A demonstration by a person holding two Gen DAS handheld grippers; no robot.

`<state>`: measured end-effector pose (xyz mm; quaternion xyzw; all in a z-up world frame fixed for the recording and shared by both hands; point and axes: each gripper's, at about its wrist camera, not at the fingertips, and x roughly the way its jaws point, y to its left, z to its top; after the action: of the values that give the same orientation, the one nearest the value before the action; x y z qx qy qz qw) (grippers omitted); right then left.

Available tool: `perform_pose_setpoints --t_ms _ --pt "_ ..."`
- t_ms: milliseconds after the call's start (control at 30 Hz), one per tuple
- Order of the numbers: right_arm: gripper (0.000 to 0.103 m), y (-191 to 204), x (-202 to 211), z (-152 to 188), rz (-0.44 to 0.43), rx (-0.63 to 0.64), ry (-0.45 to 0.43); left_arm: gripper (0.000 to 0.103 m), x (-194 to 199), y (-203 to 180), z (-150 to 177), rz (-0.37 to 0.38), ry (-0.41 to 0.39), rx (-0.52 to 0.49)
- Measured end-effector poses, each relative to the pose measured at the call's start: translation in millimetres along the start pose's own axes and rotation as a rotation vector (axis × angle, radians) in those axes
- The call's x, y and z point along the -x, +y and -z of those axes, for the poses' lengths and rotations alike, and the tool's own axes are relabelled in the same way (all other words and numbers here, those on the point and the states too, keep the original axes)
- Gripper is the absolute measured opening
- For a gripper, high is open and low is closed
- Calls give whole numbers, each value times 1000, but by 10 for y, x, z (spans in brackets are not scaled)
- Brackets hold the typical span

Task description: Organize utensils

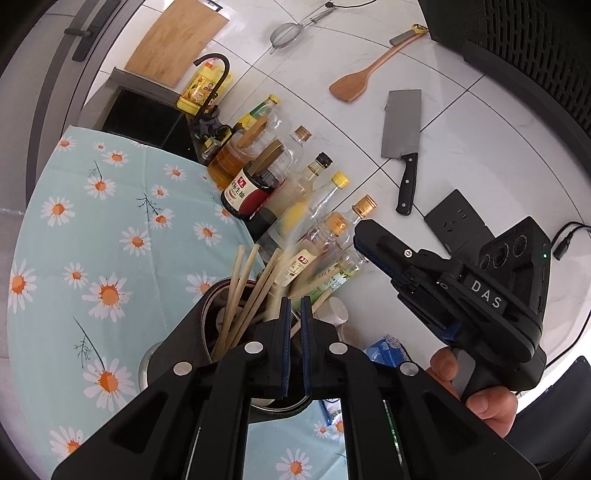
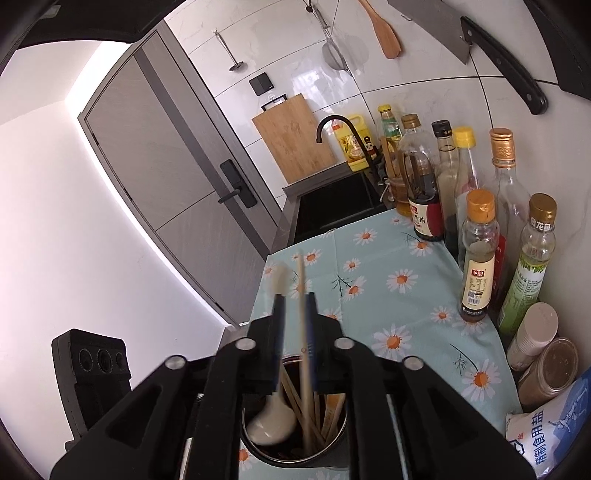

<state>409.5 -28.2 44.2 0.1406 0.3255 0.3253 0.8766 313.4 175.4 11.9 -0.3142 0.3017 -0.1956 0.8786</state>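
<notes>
A round metal utensil holder (image 2: 334, 441) stands on the floral cloth and holds several wooden chopsticks (image 1: 240, 291) and a white ceramic spoon (image 2: 271, 421). My left gripper (image 1: 294, 301) is over the holder with its jaws nearly closed and nothing clearly between them. My right gripper (image 2: 295, 299) hovers over the holder with a small gap between the jaws; a chopstick (image 2: 303, 295) and the spoon's handle (image 2: 279, 275) stand up between and beside its fingers, blurred. The right gripper also shows in the left wrist view (image 1: 364, 236), above and right of the holder.
Several sauce and oil bottles (image 2: 480, 254) line the wall side of the counter. A salt bag (image 2: 546, 435) and jars lie at the right. A cleaver (image 1: 402, 136), wooden spatula (image 1: 354, 83) and strainer (image 1: 284, 35) hang on the tiled wall. A black sink (image 2: 332, 206) lies beyond the cloth.
</notes>
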Motion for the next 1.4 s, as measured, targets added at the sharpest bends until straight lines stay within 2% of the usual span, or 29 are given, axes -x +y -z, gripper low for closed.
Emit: perform_pose_setpoints --t_ms 433,467,533,900,933,967,1133,1200,1233,1333,1367,1400 --pt "17 76 131 30 1 3 -2 6 210 -6 55 -12 -13 17" --pt "17 83 144 32 4 1 -3 21 233 -15 58 -15 -15 16" --pt "17 86 185 41 -1 -9 -4 37 294 -24 66 -34 -23 28" --pt "18 151 675 209 -10 22 -36 37 656 -325 186 -30 -50 -15" --pt "26 155 727 229 -15 27 -36 45 703 -369 218 -38 -53 -23" --pt "40 157 786 254 -20 32 -40 54 742 -400 244 -54 -61 -29" --pt "65 151 1067 436 -8 78 -63 55 926 -533 408 -109 -84 -74" --pt "76 122 1158 507 -12 89 -66 61 1005 -584 497 -136 -98 -92" --pt "85 107 1208 543 -11 97 -66 71 1038 -604 535 -148 -106 -97" --pt "96 87 1364 624 34 140 -109 80 1157 -667 689 -183 -127 -115" --pt "98 79 1414 654 46 159 -121 87 1182 -691 741 -198 -128 -125" --pt "98 64 1465 686 47 178 -124 89 1211 -722 801 -221 -134 -134"
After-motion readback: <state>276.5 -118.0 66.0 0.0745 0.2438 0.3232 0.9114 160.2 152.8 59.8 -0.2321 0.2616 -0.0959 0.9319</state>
